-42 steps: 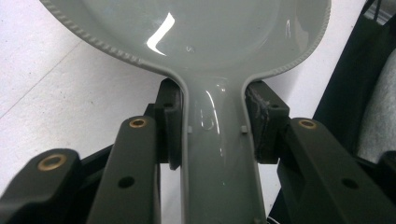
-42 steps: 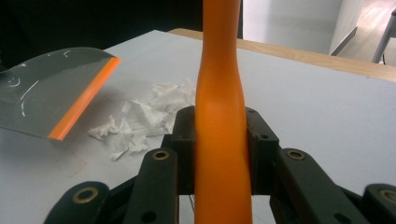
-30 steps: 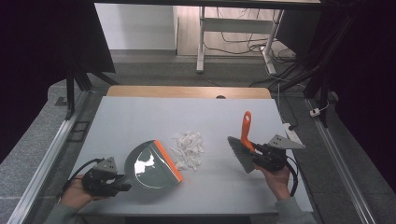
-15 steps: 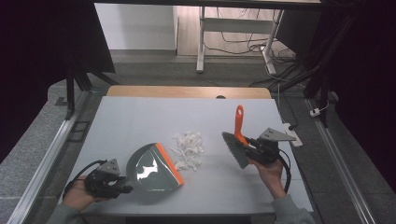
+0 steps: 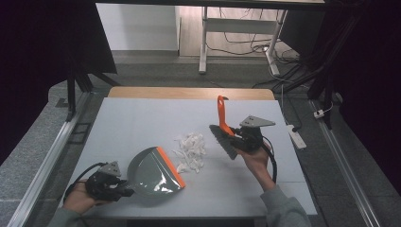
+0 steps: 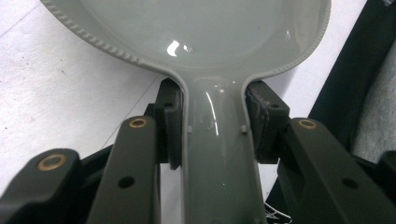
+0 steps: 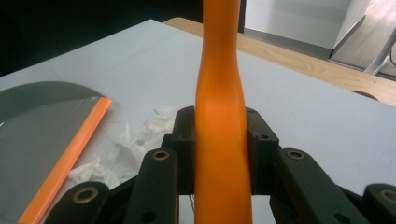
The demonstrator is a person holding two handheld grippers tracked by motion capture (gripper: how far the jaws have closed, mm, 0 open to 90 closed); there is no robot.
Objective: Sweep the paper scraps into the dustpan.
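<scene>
High view: a dustpan and a brush flank a pile of white paper scraps [image 5: 191,150] on the table [image 5: 142,118].

The left gripper [image 5: 124,189] clamps the grey dustpan [image 5: 153,170] by its handle, its orange lip just left of the scraps. The right gripper [image 5: 235,137] grips the brush [image 5: 223,130] by its orange handle, bristles just right of the scraps.

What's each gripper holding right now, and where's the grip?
Left gripper is shut on the grey dustpan, clamped at its handle neck just behind the pan. Right gripper is shut on the brush by its orange handle.
</scene>
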